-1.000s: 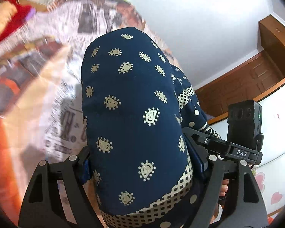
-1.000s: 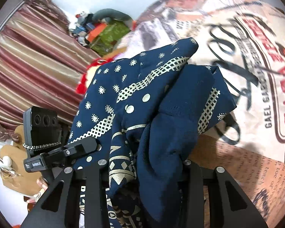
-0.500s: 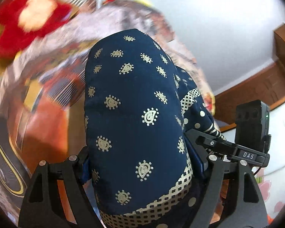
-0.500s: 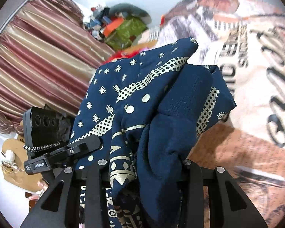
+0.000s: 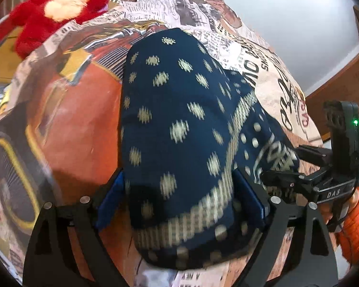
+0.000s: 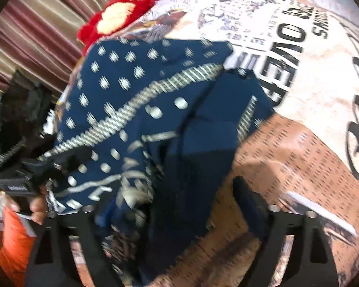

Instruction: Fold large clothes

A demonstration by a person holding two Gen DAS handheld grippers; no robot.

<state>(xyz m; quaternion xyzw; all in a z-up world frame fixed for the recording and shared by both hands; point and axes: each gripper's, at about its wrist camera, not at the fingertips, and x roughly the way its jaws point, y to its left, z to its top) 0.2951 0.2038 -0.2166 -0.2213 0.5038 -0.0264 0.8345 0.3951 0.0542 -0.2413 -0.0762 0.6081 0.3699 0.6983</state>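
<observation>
Left wrist view: the navy garment (image 5: 179, 138), patterned with pale motifs and a checked border, is seen bunched into a thick bundle and clamped between the left tongs (image 5: 179, 203), whose blue pads press on either side of it. In the right wrist view the same cloth (image 6: 155, 119) is draped across the right tongs (image 6: 177, 205); its folds lie against the left-hand finger, while the right-hand finger stands clear of the cloth with bedspread showing between, so these tongs are judged to be apart. The garment is held low over the printed bedspread (image 5: 71, 124), close to it or just touching; which cannot be told. A red plush toy (image 5: 57, 7) lies at the far edge. The fold is judged to be well advanced, since layers are already doubled, but laying down, flattening and squaring are not yet done.
</observation>
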